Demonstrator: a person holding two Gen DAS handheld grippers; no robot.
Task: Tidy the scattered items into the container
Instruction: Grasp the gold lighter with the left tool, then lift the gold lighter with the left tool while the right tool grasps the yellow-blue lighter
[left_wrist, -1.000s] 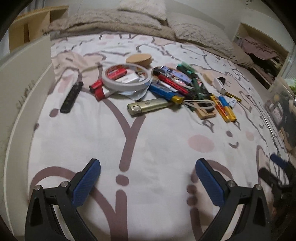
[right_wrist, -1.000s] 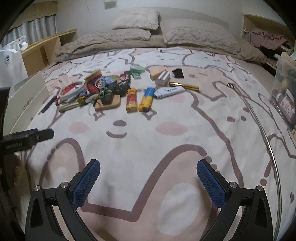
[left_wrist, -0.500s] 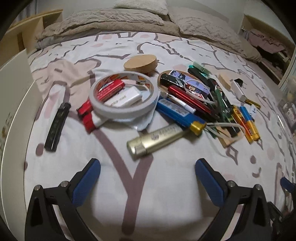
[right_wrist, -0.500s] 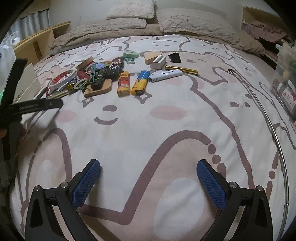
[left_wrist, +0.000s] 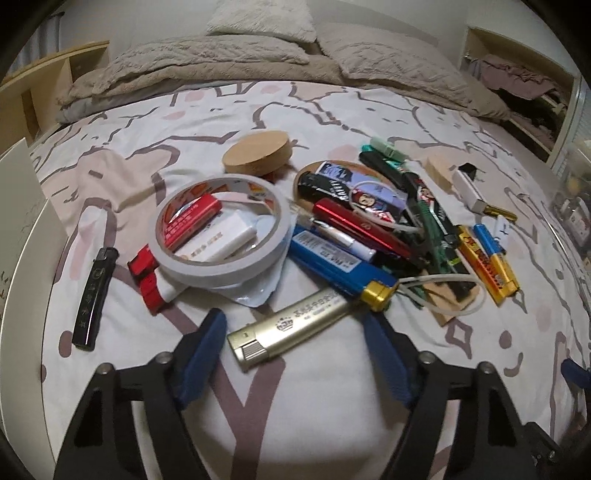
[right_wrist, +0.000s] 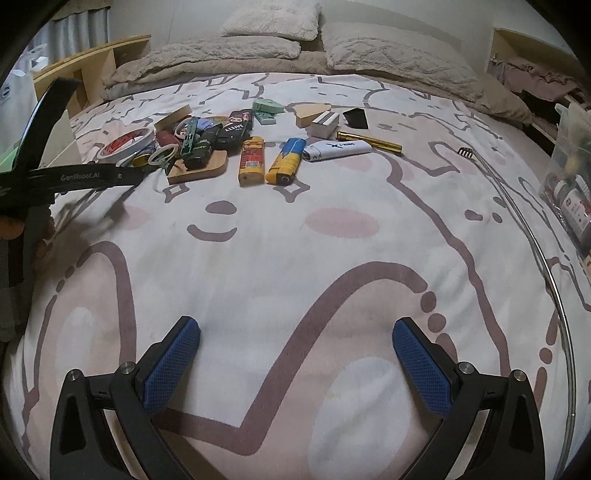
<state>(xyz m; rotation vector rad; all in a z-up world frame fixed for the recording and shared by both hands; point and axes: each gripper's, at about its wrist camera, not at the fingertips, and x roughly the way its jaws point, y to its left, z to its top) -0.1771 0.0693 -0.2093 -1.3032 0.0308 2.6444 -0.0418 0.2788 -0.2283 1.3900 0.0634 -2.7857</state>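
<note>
Left hand-held gripper (left_wrist: 295, 334): released, fingers straddling the gold lighter (left_wrist: 291, 326) at the pile's near edge.
Right hand-held gripper (right_wrist: 295, 350): released, over bare bedspread (right_wrist: 295, 258) (open room all round).
Scattered items: heaped mid-bed; tape roll (left_wrist: 218, 230) beside blue lighter (left_wrist: 340, 264).
Container: white wall (left_wrist: 26, 236) at bed's left edge.
Writing: "GenRobot.AI" on the other gripper.

Patterned bedsheet (right_wrist: 295, 258), beige pillows (right_wrist: 271, 16) (wooden shelves (left_wrist: 55, 85) alongside).

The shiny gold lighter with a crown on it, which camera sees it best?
The left wrist view: the gold metal lighter lies big and close between the open left gripper fingers. The right wrist view hardly shows it.
</note>
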